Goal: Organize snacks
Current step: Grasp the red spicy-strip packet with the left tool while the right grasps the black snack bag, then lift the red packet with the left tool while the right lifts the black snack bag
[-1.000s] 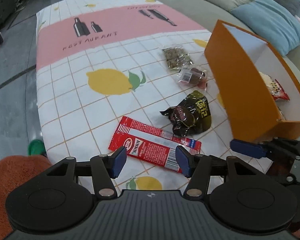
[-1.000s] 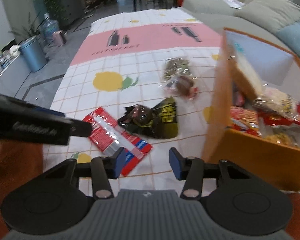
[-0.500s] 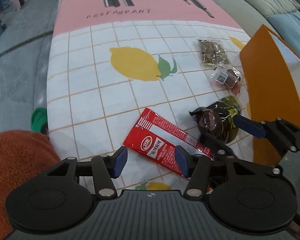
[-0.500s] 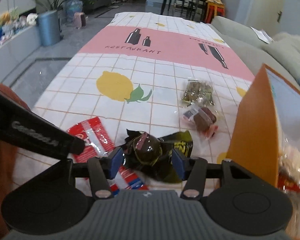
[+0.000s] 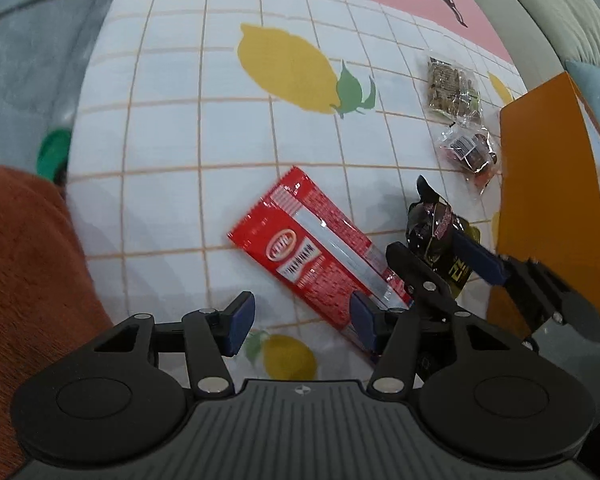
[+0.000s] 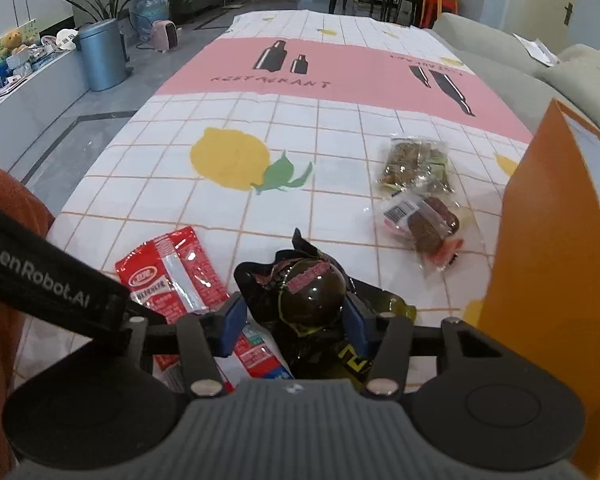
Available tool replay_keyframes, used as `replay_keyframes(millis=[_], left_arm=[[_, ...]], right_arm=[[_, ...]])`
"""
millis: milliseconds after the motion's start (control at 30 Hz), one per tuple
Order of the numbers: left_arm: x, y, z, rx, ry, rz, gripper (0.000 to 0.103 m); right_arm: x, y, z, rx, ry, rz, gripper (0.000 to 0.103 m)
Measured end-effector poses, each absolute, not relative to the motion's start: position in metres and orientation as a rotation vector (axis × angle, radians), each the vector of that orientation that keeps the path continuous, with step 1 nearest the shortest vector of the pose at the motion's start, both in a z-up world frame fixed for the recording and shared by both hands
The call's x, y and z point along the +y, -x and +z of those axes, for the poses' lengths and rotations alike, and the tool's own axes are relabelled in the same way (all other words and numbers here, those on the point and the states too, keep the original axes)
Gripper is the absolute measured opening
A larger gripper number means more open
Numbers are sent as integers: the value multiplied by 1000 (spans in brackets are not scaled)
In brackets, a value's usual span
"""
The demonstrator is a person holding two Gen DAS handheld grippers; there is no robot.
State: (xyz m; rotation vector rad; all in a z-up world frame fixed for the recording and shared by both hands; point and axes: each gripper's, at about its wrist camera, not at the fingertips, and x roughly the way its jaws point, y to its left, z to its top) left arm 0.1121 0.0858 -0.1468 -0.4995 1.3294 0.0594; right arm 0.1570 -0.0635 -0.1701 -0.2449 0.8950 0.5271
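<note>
Right hand-held gripper [image 6: 294, 318]: blue pads sit either side of the dark snack pouch [image 6: 310, 300], close to its round bulge. Contact not resolvable from its own cam, so can't tell if it's clamped or just straddling. Left cam shows the same gripper [image 5: 446, 254] from the side: one pad over the pouch [image 5: 436, 228], other finger lying on the end of the red packet [image 5: 312, 248]. Still no clear answer on closure.

Left hand-held gripper [image 5: 296, 318]: jaws apart, nothing between them. Right pad overlaps the near end of the red packet in frame, left pad over bare cloth.

Only right cam shows the room: grey bin [image 6: 100, 54], water jug, plant, dark chairs at the far end, and the left gripper's branded strap crossing bottom left. Only left cam shows the red packet's full length, lying diagonally.

Both views: clear pack of brown snacks [image 6: 418, 160], and a wrapped dark sausage pack [image 6: 428, 222] just nearer, beside the orange box [image 6: 548, 248]. Box stands at the right edge of the desk; its contents aren't visible here.

Desk cover: tablecloth [image 5: 172, 128], white grid with lemon prints and a pink band with bottle graphics. Grey sofa with cushions beyond the box. Grey tile floor. Orange-brown sleeve at left in both views.
</note>
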Motion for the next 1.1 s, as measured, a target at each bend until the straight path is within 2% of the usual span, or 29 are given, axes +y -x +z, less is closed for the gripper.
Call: replay_keyframes(millis=[233,333,533,600,733,767,833,1100], left_arm=[[70,-119,-148,1315,493,41,67],[64,-123,-146,1297,456,33,56],[56,-130,-145,1312,372,18,56],[50,-127,-143,1313,317,26,63],[42,-123,-145,1335,277,4,71],[39,-123,-145,1335,273,-2,75],[32,-125,-145,1333,247,-1,76],[6,-126,-150,1321,104,47,84]], right_arm=[[-78,-141,-167,934,166,514,47],[-84,-134,-163,969,114,522,46],[-91,-119,-159,1027,12,566,45],[-90,-114,-156,1035,54,502,45],[-97,-105,-152,1058,93,444,43],[-100,-102,-152,1056,99,440,41],[-101,-97,-153,1046,138,427,39],[-102,-97,-156,1032,141,424,40]])
